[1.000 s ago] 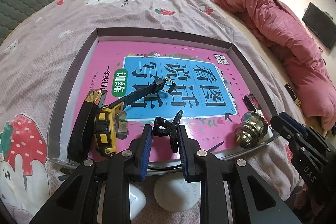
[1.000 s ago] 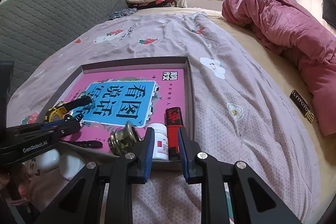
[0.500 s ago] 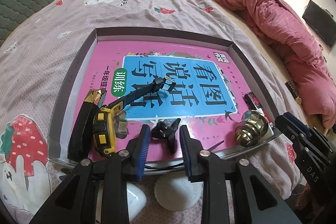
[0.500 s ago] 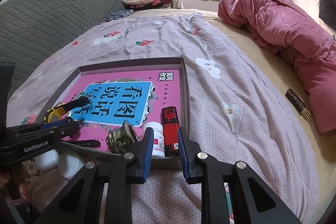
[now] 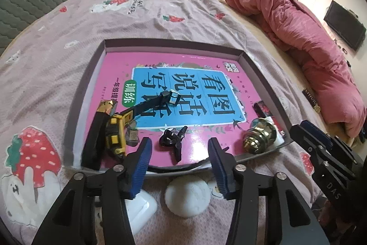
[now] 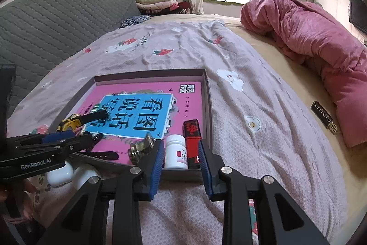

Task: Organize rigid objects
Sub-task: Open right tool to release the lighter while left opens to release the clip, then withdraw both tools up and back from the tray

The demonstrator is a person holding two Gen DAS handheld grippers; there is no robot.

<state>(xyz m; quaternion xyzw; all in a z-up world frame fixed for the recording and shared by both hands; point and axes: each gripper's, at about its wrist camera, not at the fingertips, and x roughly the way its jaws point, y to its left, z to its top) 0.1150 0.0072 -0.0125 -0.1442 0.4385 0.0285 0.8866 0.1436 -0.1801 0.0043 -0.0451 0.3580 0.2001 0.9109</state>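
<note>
A shallow grey box (image 5: 174, 44) on the bed holds a pink book (image 5: 183, 66). On the book lie a small black clip (image 5: 172, 139), a yellow tape measure (image 5: 115, 130), a black case (image 5: 95, 132) and a brass knob (image 5: 259, 136). My left gripper (image 5: 180, 149) is open, with the clip lying free just beyond its fingertips. In the right wrist view the box (image 6: 207, 93) also holds a white pill bottle (image 6: 176, 152) and a red-black lighter (image 6: 193, 141). My right gripper (image 6: 181, 150) is open at the box's near edge, around both, touching neither.
A white round lid (image 5: 187, 196) and a white earbud case (image 5: 143, 208) lie on the bedsheet in front of the box. A pink quilt (image 5: 298, 38) is heaped at the right. A dark label strip (image 6: 323, 116) lies on the bed. A grey headboard (image 6: 45, 22) is at the left.
My left gripper has opened and let go of the black clip, which now lies on the book. My right gripper has opened wider at the box's near edge.
</note>
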